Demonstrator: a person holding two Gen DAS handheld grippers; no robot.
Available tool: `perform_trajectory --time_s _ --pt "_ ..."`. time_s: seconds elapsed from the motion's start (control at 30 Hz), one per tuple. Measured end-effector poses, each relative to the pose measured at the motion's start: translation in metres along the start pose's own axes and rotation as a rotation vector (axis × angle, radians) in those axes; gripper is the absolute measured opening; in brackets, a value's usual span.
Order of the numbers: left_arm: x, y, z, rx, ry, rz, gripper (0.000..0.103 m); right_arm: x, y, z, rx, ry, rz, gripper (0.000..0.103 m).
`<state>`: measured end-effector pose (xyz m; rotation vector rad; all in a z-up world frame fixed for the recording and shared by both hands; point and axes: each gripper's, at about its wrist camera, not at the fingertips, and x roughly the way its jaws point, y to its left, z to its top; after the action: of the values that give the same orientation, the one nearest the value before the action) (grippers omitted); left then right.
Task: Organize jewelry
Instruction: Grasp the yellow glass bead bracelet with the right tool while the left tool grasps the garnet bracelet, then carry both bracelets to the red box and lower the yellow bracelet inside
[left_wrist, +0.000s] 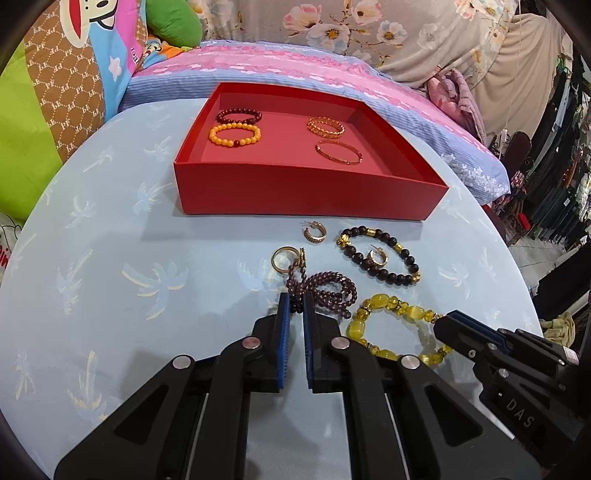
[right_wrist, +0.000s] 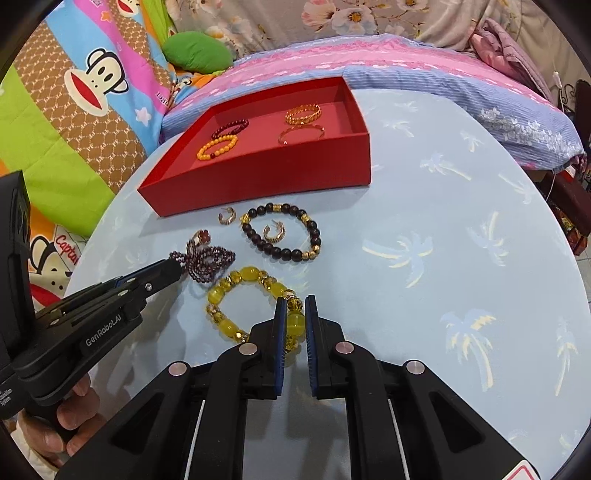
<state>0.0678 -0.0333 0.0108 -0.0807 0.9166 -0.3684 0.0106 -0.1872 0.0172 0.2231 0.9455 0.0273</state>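
Left wrist view: the left tool (left_wrist: 295, 308) slants down toward the round pale-blue palm-print tabletop (left_wrist: 110, 258), its blue-padded jaws nearly closed and pinching the near end of a coiled dark purple small-bead strand (left_wrist: 325, 288). Just beyond lie a gold ring (left_wrist: 284, 259), a gold hoop earring (left_wrist: 314, 232), and a dark brown wooden-bead bracelet with gold spacers (left_wrist: 380, 258) encircling a second hoop earring (left_wrist: 377, 257). The open red cardboard box (left_wrist: 306, 192) sits farther back, holding four bracelets. At right, the right tool (left_wrist: 448, 326) comes in low from the side, its tip on the chunky yellow glass-bead bracelet (left_wrist: 391, 332).

Right wrist view: the right tool (right_wrist: 295, 321) also tilts downward, jaws closed tight on the near side of the yellow bracelet, which lies on the tabletop near the purple strand. From the left, the left tool (right_wrist: 173, 267) reaches in almost level across the picture, its tip clamped on the purple strand. A person's hand (right_wrist: 74, 410) wraps its handle at lower left.
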Motion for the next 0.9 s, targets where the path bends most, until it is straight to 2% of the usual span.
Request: perform_trajectory --time_s 0.33,0.37,0.6,0.73,0.8,0.87,0.9 --pt "-0.025 -0.005 0.008 0.013 -0.021 -0.024 0.005 -0.028 0.0 0.017 -0.009 -0.071 -0.006 0.009" --pt "-0.027 -0.006 0.009 0.017 -0.023 -0.029 0.0 -0.03 0.0 0.018 -0.01 -0.076 -0.007 0.009" --pt "-0.044 -0.009 0.017 0.034 -0.049 -0.044 0.0 -0.047 -0.001 0.031 -0.018 -0.123 -0.016 0.009" --pt "-0.039 -0.003 0.014 0.01 -0.034 -0.046 0.001 -0.047 -0.003 0.029 -0.01 -0.121 -0.016 0.009" --pt "-0.032 -0.002 0.01 0.01 -0.017 -0.055 0.012 -0.044 -0.005 0.026 -0.003 -0.108 -0.013 0.009" --pt "-0.024 -0.002 0.005 0.005 -0.008 -0.034 0.037 -0.041 -0.006 0.022 0.0 -0.094 -0.012 0.009" --pt "-0.02 -0.003 0.002 0.01 -0.007 -0.03 0.039 -0.039 -0.006 0.02 0.0 -0.088 -0.01 0.009"
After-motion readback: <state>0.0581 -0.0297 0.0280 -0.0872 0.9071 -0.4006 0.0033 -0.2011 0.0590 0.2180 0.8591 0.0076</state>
